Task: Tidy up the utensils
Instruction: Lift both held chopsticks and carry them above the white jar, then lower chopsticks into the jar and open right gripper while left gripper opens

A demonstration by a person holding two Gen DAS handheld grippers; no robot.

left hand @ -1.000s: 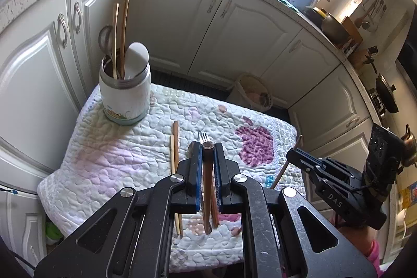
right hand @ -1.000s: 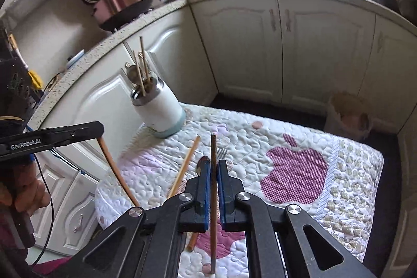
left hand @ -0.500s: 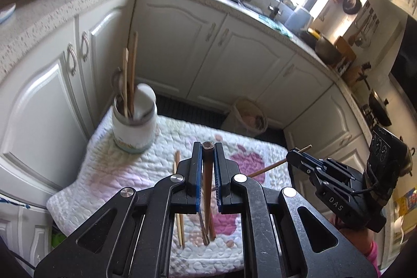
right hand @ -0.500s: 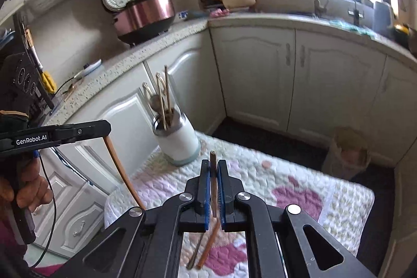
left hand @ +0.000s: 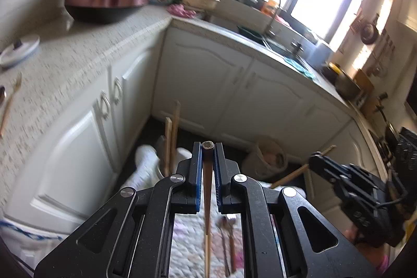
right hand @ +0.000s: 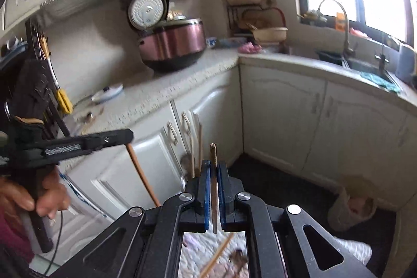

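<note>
Gripping a dark chopstick (left hand: 207, 189), the left gripper (left hand: 207, 147) jaws are closed above the quilted mat (left hand: 187, 239); its view alone shows a fork (left hand: 229, 219) lying there. Rightward, the right gripper (right hand: 213, 166) jaws pinch a pale chopstick (right hand: 213, 189); that view shows the person's hand (right hand: 44, 199).

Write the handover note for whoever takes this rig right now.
Left claw: shut on a brown chopstick.
Right claw: shut on a pale chopstick.
Holder: on the quilt by the cabinets, some sticks already standing in it.
On the quilt: a fork and another chopstick.
Done: both sticks lifted clear.
Left: drop both in the holder, then collect the rest.
</note>
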